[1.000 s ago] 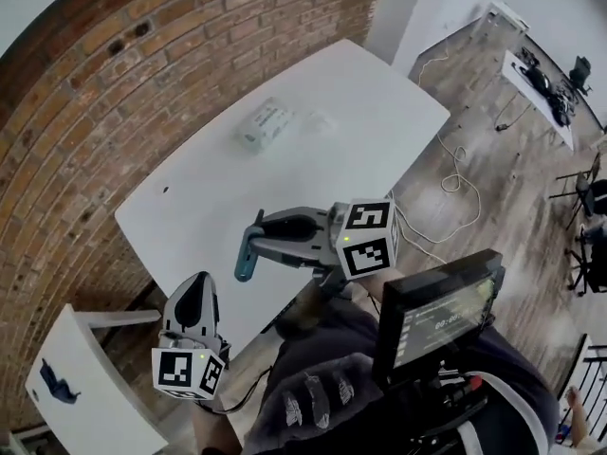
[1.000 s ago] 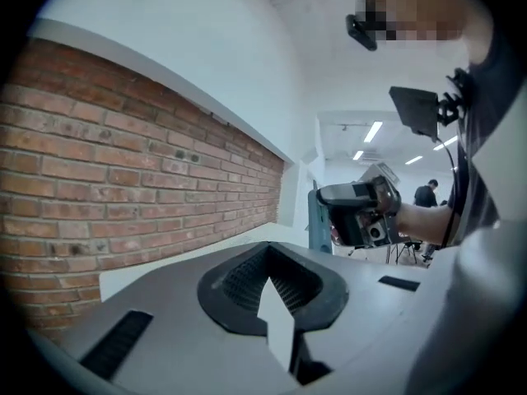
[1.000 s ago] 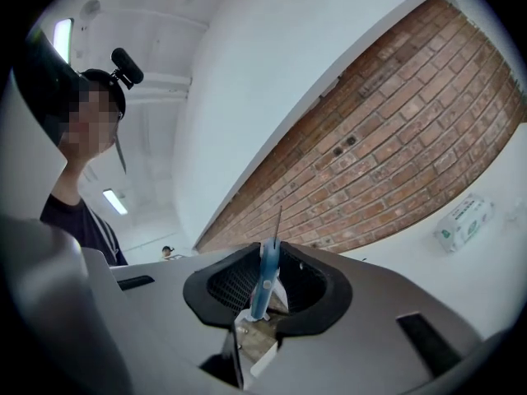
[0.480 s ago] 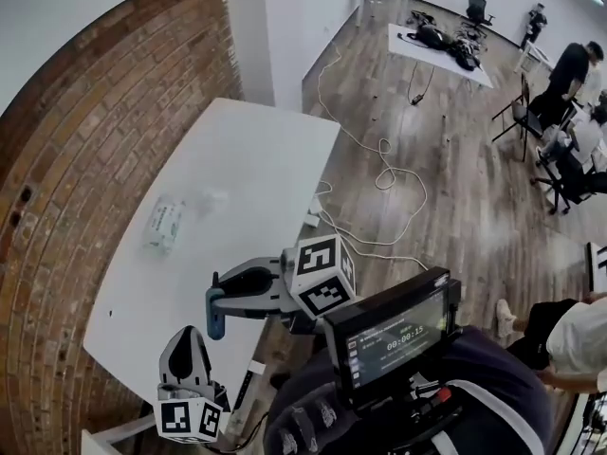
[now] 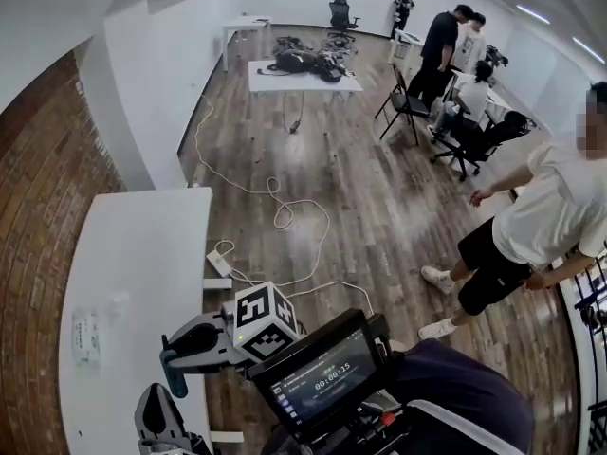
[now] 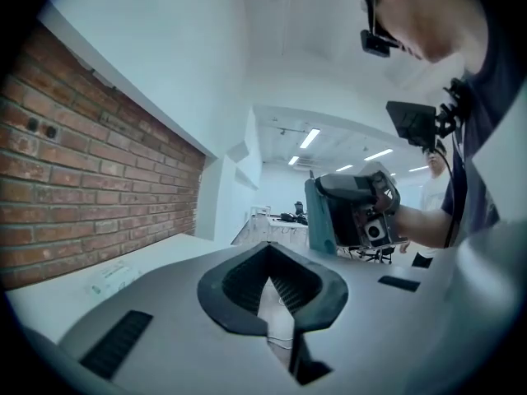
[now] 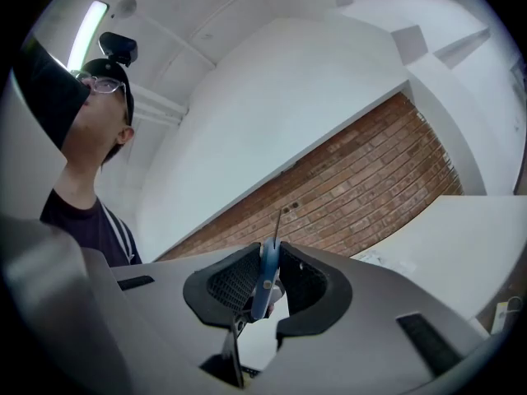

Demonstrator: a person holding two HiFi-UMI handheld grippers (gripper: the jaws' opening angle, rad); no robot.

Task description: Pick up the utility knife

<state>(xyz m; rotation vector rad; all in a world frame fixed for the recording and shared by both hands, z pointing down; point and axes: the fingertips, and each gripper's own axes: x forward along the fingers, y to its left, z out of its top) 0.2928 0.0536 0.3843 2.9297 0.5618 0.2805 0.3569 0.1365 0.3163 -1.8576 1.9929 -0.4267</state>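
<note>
The utility knife [image 5: 173,375] has a teal-blue handle and hangs upright in my right gripper [image 5: 185,351], which is shut on it in the air beside the white table [image 5: 142,245]. In the right gripper view the knife [image 7: 264,280] stands on edge between the pads, its thin blade [image 7: 277,225] pointing up towards the brick wall. My left gripper [image 5: 155,408] is low at the bottom left, shut with nothing in it. From the left gripper [image 6: 268,257] I see the right gripper [image 6: 356,212] with the knife [image 6: 319,219] held level.
A small packet [image 5: 85,337] lies on the table by the brick wall [image 5: 28,207]. A power strip [image 5: 220,262] and cables [image 5: 285,211] lie on the wooden floor. A chest monitor [image 5: 322,379] is below. One person [image 5: 531,226] stands close at right, others stand farther back.
The head view has swung from the brick wall and table round to the open room. Both grippers came along with it, the right one still holding the knife.
</note>
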